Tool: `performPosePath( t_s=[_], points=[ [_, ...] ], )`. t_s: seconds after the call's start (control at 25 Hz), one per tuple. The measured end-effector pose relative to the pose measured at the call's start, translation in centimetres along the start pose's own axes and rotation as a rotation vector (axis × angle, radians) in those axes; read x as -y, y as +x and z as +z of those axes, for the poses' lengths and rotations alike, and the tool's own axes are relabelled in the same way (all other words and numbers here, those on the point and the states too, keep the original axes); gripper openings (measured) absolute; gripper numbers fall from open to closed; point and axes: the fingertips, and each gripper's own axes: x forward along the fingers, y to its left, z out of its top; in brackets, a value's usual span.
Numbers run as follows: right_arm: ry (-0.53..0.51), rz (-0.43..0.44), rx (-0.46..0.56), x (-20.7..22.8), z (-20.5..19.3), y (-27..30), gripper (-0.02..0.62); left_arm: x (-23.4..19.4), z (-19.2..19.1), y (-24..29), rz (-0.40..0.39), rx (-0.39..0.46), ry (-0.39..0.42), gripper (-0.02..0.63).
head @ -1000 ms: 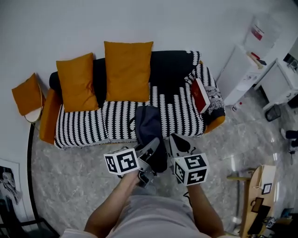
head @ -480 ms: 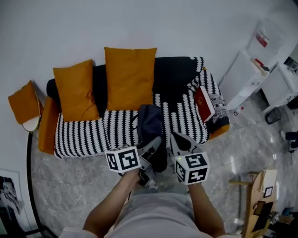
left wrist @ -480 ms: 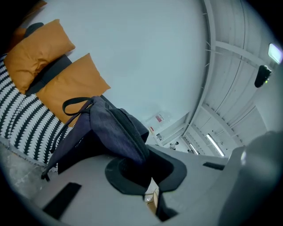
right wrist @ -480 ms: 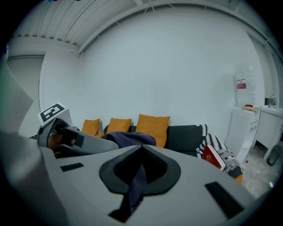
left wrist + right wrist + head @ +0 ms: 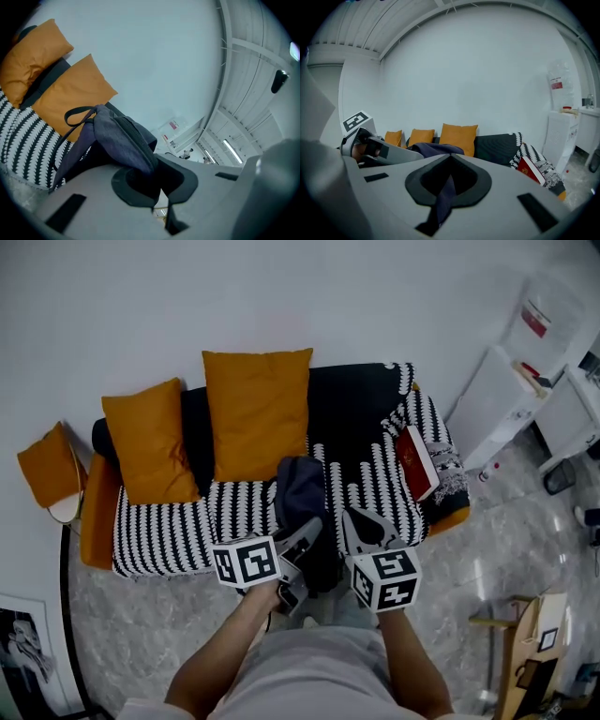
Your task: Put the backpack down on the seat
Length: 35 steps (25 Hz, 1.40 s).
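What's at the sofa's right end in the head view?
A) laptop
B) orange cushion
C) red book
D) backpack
C: a red book lies tilted at the right end of the sofa, by its arm.

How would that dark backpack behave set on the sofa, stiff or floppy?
Probably floppy: the backpack folds and droops where the left gripper pinches it. Seemingly light: that pinch and a thin strap in the right gripper appear to carry it. On the soft sofa it would likely slump.
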Motion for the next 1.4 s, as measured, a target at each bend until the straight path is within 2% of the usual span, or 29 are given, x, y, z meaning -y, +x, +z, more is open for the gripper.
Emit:
performPosePath(
  t_s=[0.4, 0.88, 1.4],
  points=[
    [0.035, 0.074, -0.028, 7.9, 2.2, 6.8, 0.002, -2.6, 4.3, 8.6, 0.074, 0.007, -0.011, 0.008],
    [0.093, 0.134, -0.050, 18.2, 4.6, 15.1, 0.002, -6.6, 10.2, 20.0, 0.110, 0.001, -0.005, 0.008],
    [0.121, 0.161, -0.061, 24.5, 4.6, 22.5, 0.002, -11.7, 13.9, 28.0, 0.132, 0.015, 0.007, 0.008]
  ],
)
